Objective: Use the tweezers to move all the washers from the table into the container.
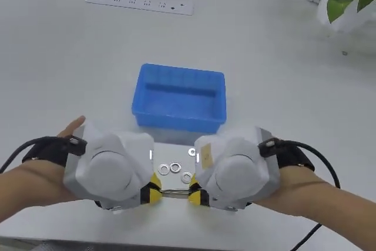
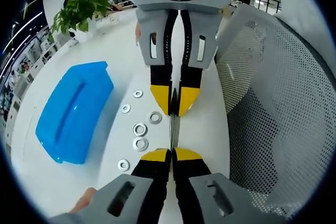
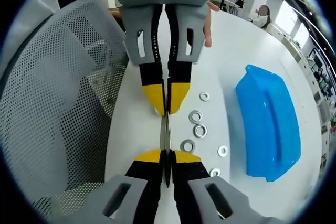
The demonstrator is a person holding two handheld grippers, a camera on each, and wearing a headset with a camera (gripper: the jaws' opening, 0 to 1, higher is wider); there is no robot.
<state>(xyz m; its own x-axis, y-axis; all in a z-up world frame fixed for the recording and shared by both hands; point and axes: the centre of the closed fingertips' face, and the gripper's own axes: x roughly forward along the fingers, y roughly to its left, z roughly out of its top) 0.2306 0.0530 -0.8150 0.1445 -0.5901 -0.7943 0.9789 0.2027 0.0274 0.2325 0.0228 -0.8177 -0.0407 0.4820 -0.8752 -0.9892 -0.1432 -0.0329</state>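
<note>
The left tongs [image 1: 154,189] are clenching one end of the tweezers [image 1: 173,191], whose long axis is running straight across to the right tongs [image 1: 192,191], which are clamping the other end. The washers [image 1: 175,167] are lying on the counter [image 1: 264,57] just beyond the tweezers, between them and the blue container [image 1: 179,119], about equally near both tongs.
</note>
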